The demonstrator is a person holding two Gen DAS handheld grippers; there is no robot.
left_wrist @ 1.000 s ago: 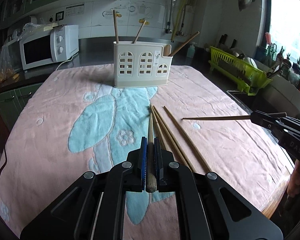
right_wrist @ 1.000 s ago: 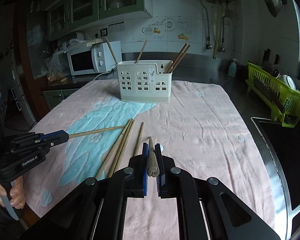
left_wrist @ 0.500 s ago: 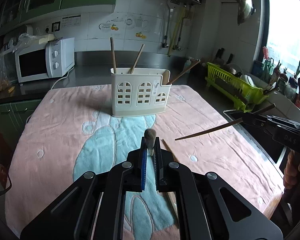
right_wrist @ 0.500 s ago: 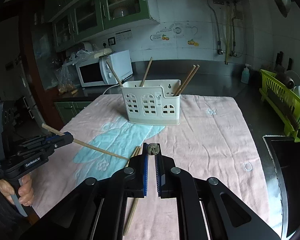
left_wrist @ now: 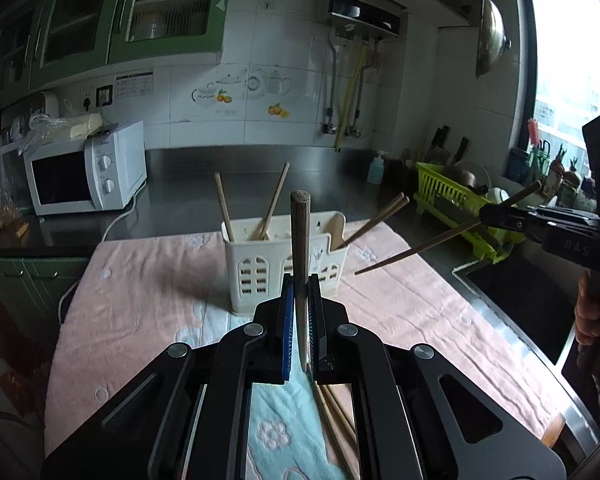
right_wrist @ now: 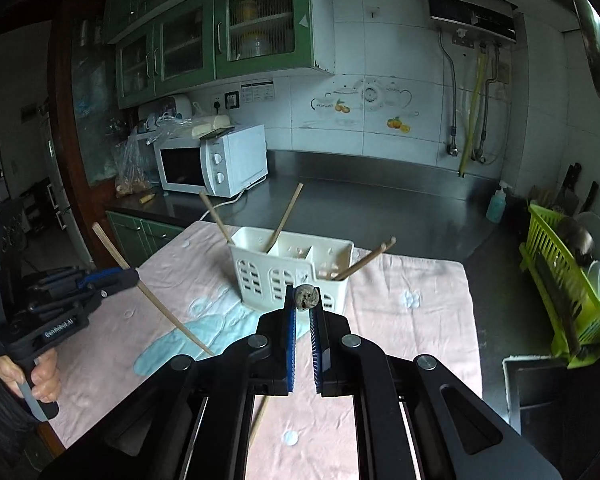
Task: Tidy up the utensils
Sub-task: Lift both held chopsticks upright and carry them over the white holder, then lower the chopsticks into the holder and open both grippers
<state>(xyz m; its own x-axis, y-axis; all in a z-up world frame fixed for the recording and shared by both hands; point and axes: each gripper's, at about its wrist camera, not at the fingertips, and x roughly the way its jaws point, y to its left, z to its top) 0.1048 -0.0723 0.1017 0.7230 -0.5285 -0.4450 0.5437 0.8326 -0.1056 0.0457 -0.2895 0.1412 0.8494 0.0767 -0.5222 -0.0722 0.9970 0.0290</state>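
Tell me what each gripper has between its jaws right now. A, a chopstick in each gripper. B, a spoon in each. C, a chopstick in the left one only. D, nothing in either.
A: the left gripper is shut on one chopstick that stands upright between its jaws, and the right gripper is shut on another chopstick, seen end-on, both short of the white utensil holder.
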